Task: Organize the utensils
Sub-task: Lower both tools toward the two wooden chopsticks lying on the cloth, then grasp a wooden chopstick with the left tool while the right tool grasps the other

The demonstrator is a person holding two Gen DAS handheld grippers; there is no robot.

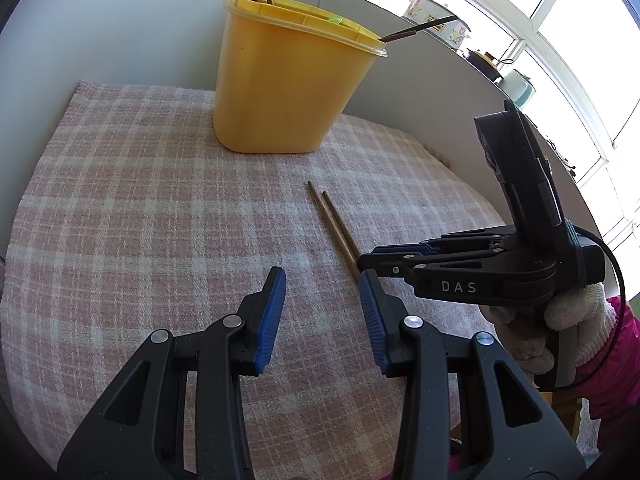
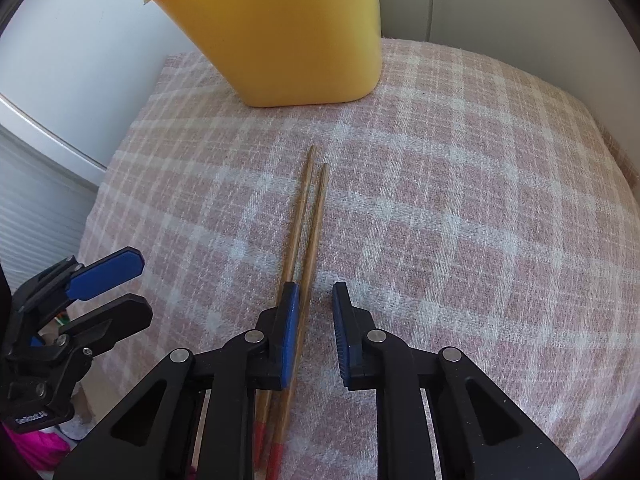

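Both grippers' fingers apart: right gripper (image 2: 316, 328) over the two chopsticks (image 2: 306, 224) lying mid-frame on checked cloth (image 2: 460, 220), left gripper (image 1: 322, 308) hovering lower centre, yellow holder (image 1: 288, 84) top centre.

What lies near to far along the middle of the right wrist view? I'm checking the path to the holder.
Right tool, open over the chopsticks → red-tipped ends of the chopsticks running away across the checked cloth → bare cloth → yellow holder.
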